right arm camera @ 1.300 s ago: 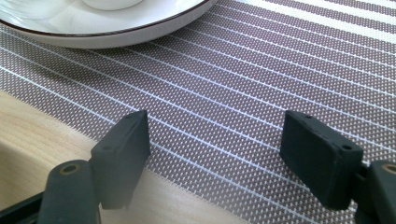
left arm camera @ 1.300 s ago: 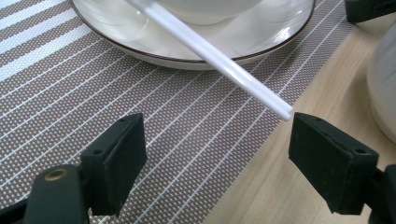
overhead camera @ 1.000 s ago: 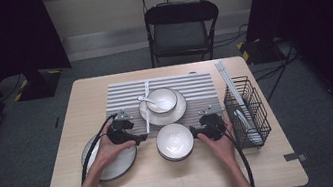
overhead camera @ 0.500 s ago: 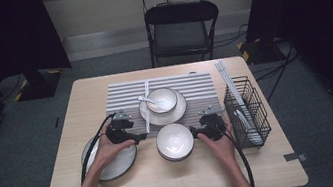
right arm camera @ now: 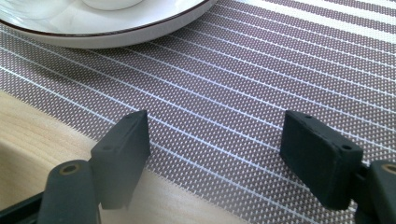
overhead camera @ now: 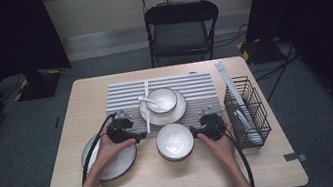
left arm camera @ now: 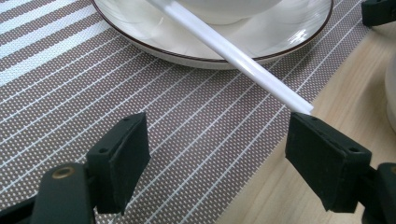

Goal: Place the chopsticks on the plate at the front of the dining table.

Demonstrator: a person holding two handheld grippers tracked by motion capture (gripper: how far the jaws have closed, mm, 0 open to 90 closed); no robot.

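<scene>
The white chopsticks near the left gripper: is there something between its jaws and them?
Nothing visible blocks them. The left gripper is open over the striped placemat, and the white chopsticks end just above its right-hand jaw, their far part lying across the plate.

**Dishes laid out on the counter**

A mat [overhead camera: 164, 90] lies at the counter's [overhead camera: 169, 184] far middle, a plate [overhead camera: 163, 113] on it with a small bowl [overhead camera: 161, 99] and spoon [overhead camera: 145, 99]. A chopstick [overhead camera: 147, 107] rests across the plate's left rim. Toward the near edge sit a flat plate [overhead camera: 115, 166] at left and a bowl [overhead camera: 175, 141] at centre. A wire rack [overhead camera: 245, 111] stands at the right edge.
</scene>
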